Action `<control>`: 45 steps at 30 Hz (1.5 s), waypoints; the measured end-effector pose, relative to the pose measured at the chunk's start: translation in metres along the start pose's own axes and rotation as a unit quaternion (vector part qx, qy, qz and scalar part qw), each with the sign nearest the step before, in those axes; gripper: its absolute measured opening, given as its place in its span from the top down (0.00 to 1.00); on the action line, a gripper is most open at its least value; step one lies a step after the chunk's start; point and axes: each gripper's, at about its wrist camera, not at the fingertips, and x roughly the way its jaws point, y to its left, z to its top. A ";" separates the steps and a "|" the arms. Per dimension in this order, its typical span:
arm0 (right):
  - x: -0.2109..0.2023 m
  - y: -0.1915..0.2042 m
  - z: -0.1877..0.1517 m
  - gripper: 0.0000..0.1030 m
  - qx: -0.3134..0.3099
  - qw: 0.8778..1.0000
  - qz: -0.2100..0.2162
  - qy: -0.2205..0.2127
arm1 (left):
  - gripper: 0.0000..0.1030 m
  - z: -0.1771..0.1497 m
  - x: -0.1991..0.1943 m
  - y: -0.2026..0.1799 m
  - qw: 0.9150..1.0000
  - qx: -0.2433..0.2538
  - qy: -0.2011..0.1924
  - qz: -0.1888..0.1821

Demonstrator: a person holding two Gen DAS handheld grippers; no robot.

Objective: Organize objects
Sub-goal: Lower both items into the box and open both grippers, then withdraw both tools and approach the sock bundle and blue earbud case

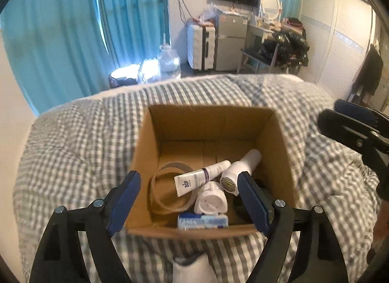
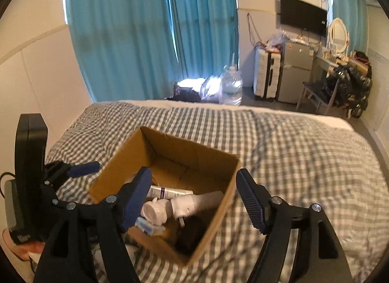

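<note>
I see an open cardboard box (image 1: 214,125) sitting on a bed with a grey checked cover (image 1: 73,142). My left gripper (image 1: 188,200) hangs just above the box's near edge with its blue-padded jaws spread wide and nothing between them. Directly ahead of it, inside the box, lie a white tube (image 1: 201,177), a white bottle (image 1: 239,167) to the tube's right, a white cap-shaped container (image 1: 211,200) nearest the fingers, a blue-and-white packet (image 1: 203,221) against the near wall, and a ring of tape (image 1: 167,190) to the left. My right gripper (image 2: 193,200) hovers over the box's right corner, jaws likewise wide apart and empty. The left gripper shows at its far left.
</note>
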 end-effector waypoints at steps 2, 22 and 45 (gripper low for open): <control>-0.029 0.002 0.003 0.30 -0.003 1.000 -0.008 -0.013 | 0.10 0.002 -0.023 0.000 1.000 0.000 -0.014 0.006; -0.199 0.058 -0.016 0.03 -0.071 0.993 -0.042 -0.084 | 0.00 -0.041 -0.193 0.004 0.992 0.012 -0.109 0.067; -0.054 0.081 -0.188 0.04 -0.090 0.992 0.018 0.085 | 0.00 -0.180 -0.073 0.011 0.993 -0.042 0.014 0.107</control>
